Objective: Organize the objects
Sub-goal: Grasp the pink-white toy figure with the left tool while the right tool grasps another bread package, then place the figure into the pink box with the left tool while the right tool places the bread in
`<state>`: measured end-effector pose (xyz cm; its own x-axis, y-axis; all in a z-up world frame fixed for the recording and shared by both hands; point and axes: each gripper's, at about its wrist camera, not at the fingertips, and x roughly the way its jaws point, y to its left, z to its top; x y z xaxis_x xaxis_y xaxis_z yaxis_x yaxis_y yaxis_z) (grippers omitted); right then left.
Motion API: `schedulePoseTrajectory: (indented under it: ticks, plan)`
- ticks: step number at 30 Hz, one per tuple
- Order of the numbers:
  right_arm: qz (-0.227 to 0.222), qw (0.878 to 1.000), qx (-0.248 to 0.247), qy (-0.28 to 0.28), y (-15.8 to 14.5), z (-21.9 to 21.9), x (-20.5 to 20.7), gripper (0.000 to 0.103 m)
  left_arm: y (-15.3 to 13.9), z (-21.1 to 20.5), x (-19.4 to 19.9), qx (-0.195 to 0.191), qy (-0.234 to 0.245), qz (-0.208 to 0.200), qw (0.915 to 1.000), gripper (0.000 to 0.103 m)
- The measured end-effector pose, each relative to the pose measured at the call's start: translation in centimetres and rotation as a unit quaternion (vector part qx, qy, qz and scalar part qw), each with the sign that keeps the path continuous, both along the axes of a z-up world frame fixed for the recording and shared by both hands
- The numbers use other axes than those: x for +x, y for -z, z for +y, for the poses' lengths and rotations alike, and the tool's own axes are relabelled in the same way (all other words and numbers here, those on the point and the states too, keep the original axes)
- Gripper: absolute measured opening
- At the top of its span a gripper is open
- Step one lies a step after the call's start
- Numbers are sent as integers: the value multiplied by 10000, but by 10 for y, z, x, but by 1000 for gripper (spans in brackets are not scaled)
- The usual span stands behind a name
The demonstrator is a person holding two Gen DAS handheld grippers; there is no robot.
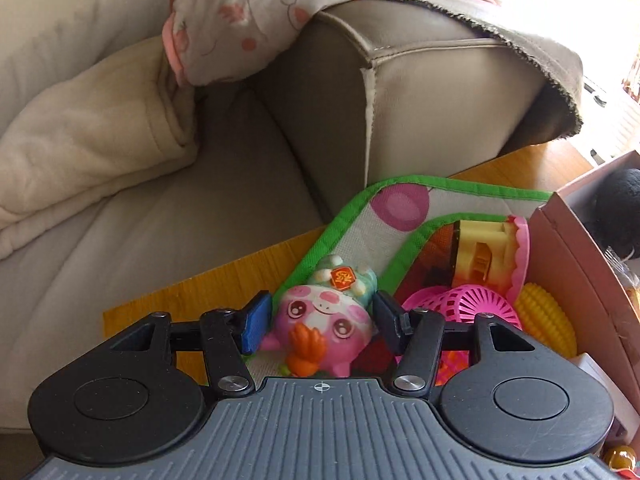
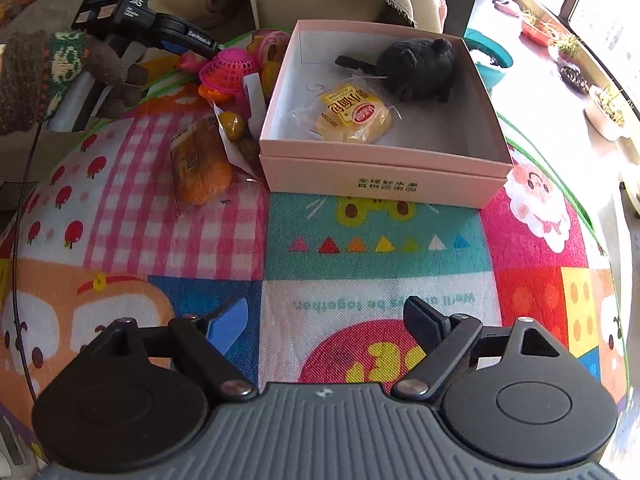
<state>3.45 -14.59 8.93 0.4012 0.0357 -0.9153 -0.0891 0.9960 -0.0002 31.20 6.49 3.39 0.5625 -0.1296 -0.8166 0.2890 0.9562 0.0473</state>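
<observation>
My left gripper has its jaws around a pink and white toy figure with a teal hat and an orange carrot; the pads sit at its sides. Whether it is lifted off the mat I cannot tell. The left gripper also shows in the right wrist view, far left beside the toy pile. My right gripper is open and empty above the colourful play mat. A pink open box ahead of it holds a black plush toy and a wrapped yellow bun.
Left of the box lie a pink mesh basket, an orange packet and wrapped snacks. In the left view a toy corn cob, a yellow toy block and the box wall stand right. A sofa rises behind.
</observation>
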Motion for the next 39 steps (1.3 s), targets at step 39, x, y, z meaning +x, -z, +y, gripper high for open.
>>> schedulePoseTrajectory:
  ticks: [39]
  plan:
    - [607, 9844, -674, -1510, 42, 28, -45, 54, -49, -3, -325, -1398, -1575, 1157, 9707, 51]
